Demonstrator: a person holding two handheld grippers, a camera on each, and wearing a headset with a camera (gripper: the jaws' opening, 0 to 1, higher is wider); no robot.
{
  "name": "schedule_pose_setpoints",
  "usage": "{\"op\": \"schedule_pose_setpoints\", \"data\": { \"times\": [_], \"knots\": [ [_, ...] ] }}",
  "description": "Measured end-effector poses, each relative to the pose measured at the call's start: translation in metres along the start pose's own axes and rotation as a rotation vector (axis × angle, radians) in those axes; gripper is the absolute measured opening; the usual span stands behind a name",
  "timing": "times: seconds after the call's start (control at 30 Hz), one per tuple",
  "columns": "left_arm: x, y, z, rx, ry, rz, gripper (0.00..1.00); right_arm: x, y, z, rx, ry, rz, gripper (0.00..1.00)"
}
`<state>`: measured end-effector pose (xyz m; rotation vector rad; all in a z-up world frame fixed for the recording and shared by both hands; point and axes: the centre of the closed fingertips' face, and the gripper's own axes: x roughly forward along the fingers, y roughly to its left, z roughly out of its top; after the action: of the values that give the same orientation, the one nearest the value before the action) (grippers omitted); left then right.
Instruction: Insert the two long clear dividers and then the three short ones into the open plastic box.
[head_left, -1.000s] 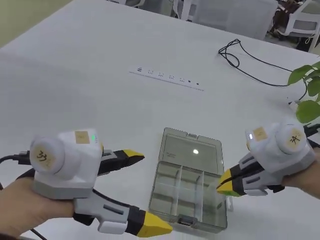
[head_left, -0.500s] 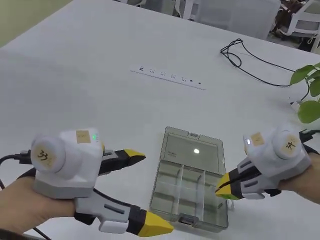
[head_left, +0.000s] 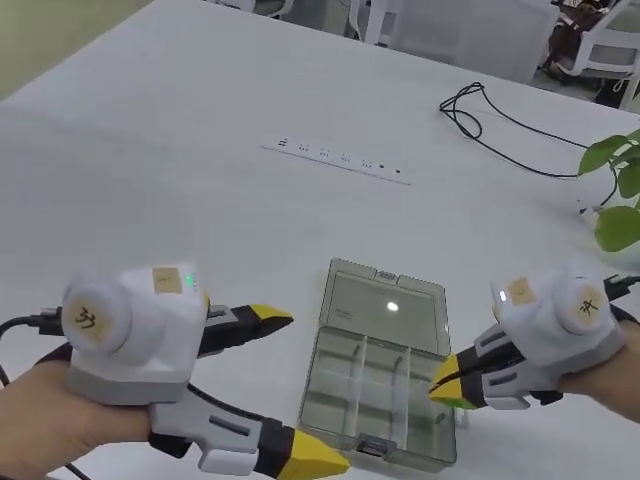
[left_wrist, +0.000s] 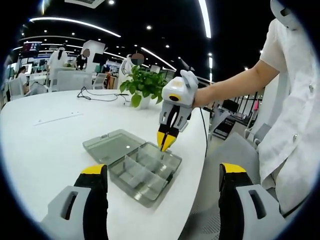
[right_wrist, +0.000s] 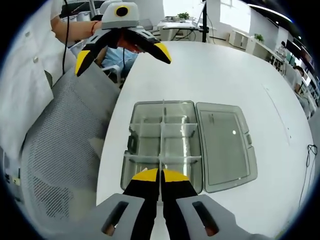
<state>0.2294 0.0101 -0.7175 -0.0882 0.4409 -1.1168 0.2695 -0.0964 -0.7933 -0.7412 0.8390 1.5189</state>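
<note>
The clear grey plastic box (head_left: 345, 425) lies open near the table's front edge, its lid (head_left: 385, 305) flat behind it. Clear dividers (right_wrist: 162, 127) stand inside and split it into several compartments. My right gripper (head_left: 443, 385) is at the box's right wall, shut on a thin clear divider (right_wrist: 160, 164) that stands upright over the outermost row of compartments. In the left gripper view the right gripper (left_wrist: 164, 144) points down into the box (left_wrist: 131, 175). My left gripper (head_left: 295, 390) hovers open to the left of the box, holding nothing.
A white power strip (head_left: 335, 158) lies farther back on the white table (head_left: 150, 150), a black cable (head_left: 490, 125) at the back right. A green plant (head_left: 620, 190) stands at the right edge. A grey mesh chair (right_wrist: 60, 150) is beside the table.
My right gripper has sunk a little and moved in closer to the box's right wall with the divider. The left gripper has hardly moved. The head camera has shifted slightly.
</note>
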Motion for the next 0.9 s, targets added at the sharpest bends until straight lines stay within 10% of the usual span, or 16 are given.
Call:
{"op": "schedule_pose_setpoints", "data": {
  "times": [0.9],
  "knots": [
    [-0.001, 0.001, -0.003, -0.002, 0.007, 0.002, 0.94, 0.022, -0.002, -0.012, -0.042, 0.019, -0.023, 0.03]
  ]
}}
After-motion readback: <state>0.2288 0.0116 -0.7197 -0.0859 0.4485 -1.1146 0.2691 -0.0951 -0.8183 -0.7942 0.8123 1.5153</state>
